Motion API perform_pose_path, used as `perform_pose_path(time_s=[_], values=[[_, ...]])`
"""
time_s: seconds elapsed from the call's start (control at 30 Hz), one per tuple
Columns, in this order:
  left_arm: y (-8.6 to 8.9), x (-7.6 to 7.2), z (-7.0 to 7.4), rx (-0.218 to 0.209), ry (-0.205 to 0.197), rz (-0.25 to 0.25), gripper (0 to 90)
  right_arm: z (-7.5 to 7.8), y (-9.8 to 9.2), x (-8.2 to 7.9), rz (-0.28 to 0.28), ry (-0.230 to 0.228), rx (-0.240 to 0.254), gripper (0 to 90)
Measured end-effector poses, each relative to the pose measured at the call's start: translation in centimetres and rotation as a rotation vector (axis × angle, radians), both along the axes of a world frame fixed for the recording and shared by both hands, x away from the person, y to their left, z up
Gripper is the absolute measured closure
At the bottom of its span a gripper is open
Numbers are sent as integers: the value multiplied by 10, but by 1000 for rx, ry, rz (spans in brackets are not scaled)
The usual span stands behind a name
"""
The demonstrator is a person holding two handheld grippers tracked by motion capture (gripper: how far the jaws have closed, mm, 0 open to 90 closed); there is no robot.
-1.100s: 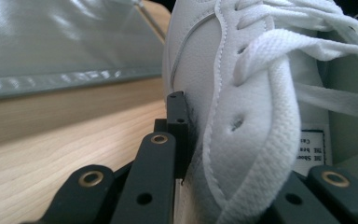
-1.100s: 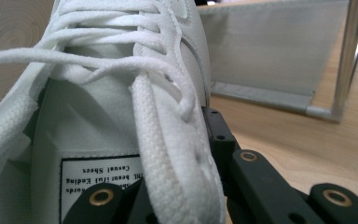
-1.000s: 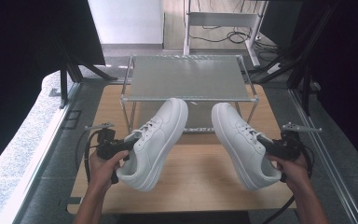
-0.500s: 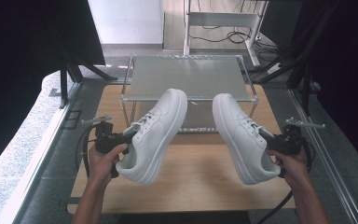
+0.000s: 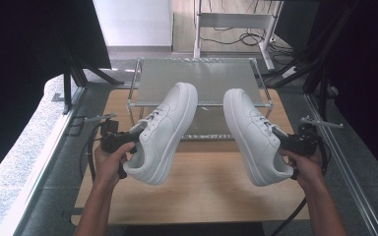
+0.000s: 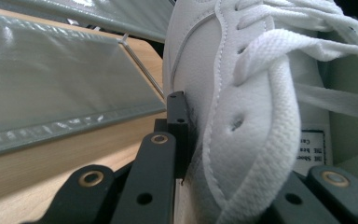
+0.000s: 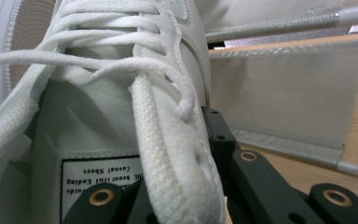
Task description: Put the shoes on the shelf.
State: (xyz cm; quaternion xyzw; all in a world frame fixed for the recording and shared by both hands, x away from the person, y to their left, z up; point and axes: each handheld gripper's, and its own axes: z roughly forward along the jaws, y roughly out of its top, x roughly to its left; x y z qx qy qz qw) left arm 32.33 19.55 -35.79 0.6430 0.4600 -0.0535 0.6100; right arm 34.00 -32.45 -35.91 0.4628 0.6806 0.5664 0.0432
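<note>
While you hold both white sneakers above the bench (image 5: 202, 196):
Left claw (image 5: 128, 145) clamps the left sneaker (image 5: 165, 130) at nine o'clock; right claw (image 5: 285, 142) clamps the right sneaker (image 5: 253, 132) at three.

A light wooden tabletop (image 5: 202, 189) sits inside a grey metal frame, with dark rails running along both long sides. At its far end stands a low rack (image 5: 197, 81) of thin chrome tubes carrying two grey, translucent fabric shelves, one above the other. Beyond the rack, a white panel (image 5: 133, 22) rises from a pale wooden floor, where black cables (image 5: 236, 38) lie tangled near the legs of a white metal stand (image 5: 231, 22). Black curtains (image 5: 24, 59) close both sides (the left one overhangs speckled grey flooring (image 5: 10, 162)). Light is even and soft.
</note>
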Motion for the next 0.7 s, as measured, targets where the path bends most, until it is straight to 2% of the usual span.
perform_pose_path(time_s=[0.23, 0.47, 0.7], values=[[-4, 10, 7, -9, -4, -3, 840, 10, 6, 8, -8, -12, 15, 866], [-11, 23, 9, 3, 8, 13, 840, 21, 15, 18, -21, -21, -12, 866], [-14, 32, 11, -9, 20, 0, 840, 29, 23, 26, -23, -20, -19, 866]])
